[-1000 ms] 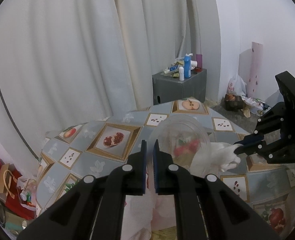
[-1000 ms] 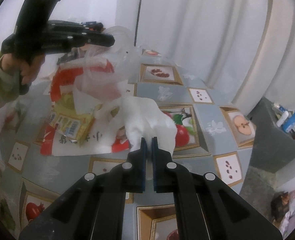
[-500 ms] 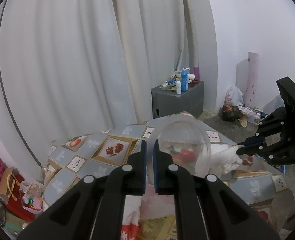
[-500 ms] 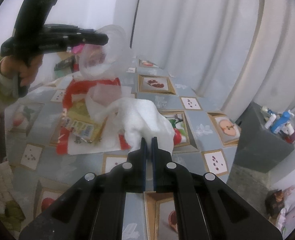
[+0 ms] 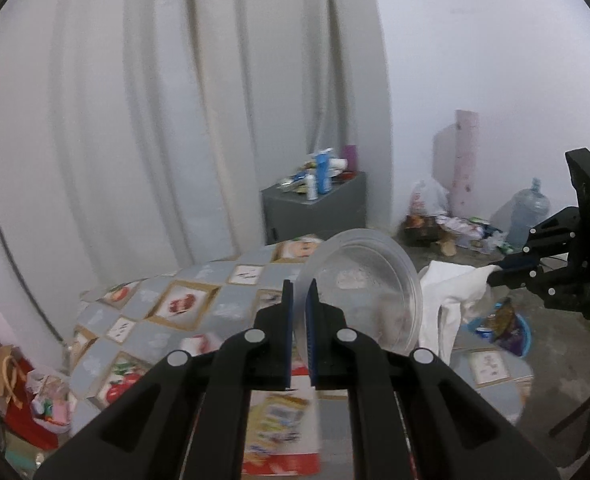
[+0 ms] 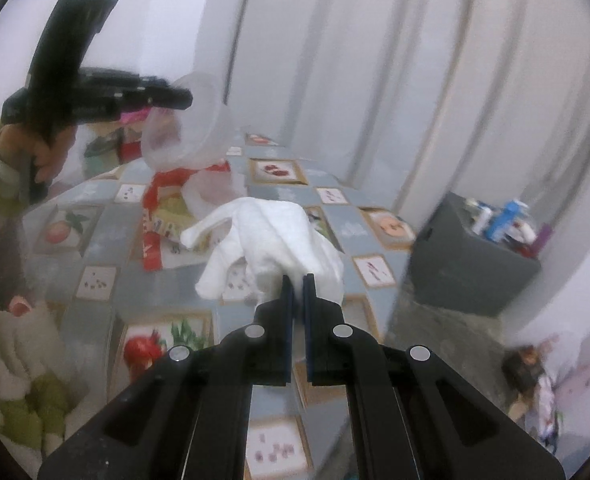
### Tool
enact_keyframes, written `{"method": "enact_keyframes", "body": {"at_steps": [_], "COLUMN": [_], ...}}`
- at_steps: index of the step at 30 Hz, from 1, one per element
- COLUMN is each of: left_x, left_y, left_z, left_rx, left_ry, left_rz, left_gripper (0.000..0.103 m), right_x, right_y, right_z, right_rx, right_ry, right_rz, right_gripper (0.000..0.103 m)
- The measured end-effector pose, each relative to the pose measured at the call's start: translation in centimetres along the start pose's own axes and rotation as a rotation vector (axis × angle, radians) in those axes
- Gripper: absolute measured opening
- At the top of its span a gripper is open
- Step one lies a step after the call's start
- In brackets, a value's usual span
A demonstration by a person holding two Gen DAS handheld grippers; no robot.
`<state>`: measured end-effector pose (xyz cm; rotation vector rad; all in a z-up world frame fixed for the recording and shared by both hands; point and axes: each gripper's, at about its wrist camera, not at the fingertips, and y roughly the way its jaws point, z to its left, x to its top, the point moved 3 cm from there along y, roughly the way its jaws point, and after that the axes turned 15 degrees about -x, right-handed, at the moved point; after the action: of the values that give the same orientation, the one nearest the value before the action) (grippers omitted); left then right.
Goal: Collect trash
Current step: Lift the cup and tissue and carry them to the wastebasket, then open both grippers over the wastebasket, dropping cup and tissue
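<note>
No lettering can be read anywhere. The yellow snack packet (image 5: 281, 428) on the table carries printed marks too blurred to make out, and the labels on the bottles (image 6: 503, 220) on the grey cabinet (image 6: 467, 272) are likewise illegible.

Soft, even, rather flat light fills both views, brightest on the white curtain (image 5: 155, 120) toward twelve o'clock; no hard shadows and no glare; fisheye bending bows the curtain folds and darkens the corners into a black rim; motion blur smears the patterned tablecloth (image 6: 279, 200) and the floor clutter toward four o'clock in the right wrist view; the black gripper fingers (image 5: 283, 332) at six o'clock stay sharp; colours look washed and slightly cool.
</note>
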<state>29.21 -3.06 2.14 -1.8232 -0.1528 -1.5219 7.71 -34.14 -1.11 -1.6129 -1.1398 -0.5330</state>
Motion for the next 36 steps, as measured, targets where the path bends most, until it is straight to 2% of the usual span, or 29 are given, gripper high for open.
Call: {"method": "enact_keyframes", "body": {"at_steps": [7, 15, 19, 23, 29, 32, 34, 35, 36], "left_x": [2.1, 4.7, 5.2, 4.0, 0.6, -1.1, -2.4, -3.0, -3.3], "left_y": [4.1, 13.1, 20.0, 27.4, 37.1, 40.6, 43.2, 44.3, 45.0], "left_z": [-6.9, -16.1, -20.9, -25.5, -31.5, -33.5, -34.6, -34.9, -35.1], "left_rx": [-0.149, -0.352, -0.45, -0.512, -0.544, -0.529, -0.552, -0.552, -0.555], "left_ry": [0.051, 0.149, 0.163, 0.176, 0.235, 0.251, 0.224, 0.21, 0.199], "left_rz": [0.018, 0.116, 0.234, 0.378, 0.571, 0.63, 0.682, 0.698, 0.707], "left_gripper": [0.005, 0.005, 0.005, 0.005, 0.006, 0.006, 0.007, 0.012, 0.025], "right_x": [-5.5, -14.1, -18.4, -23.2, -29.7, -32.5, -34.2, -35.3, -36.1], "right_y": [-4.5, -6.8, -6.4, -4.7, 0.2, 2.7, 4.4, 5.5, 5.7], "right_z": [-5.0, -11.5, -13.9, -16.0, -17.5, -18.1, -18.7, -18.9, -19.2], "right_rx": [-0.141, -0.31, -0.361, -0.384, -0.374, -0.375, -0.34, -0.335, -0.353], "right_ry": [0.109, 0.259, 0.345, 0.424, 0.514, 0.547, 0.614, 0.647, 0.656], "right_rz": [0.061, 0.198, 0.263, 0.346, 0.47, 0.502, 0.512, 0.531, 0.542], "right_gripper": [0.003, 0.003, 0.003, 0.003, 0.003, 0.005, 0.013, 0.021, 0.036]}}
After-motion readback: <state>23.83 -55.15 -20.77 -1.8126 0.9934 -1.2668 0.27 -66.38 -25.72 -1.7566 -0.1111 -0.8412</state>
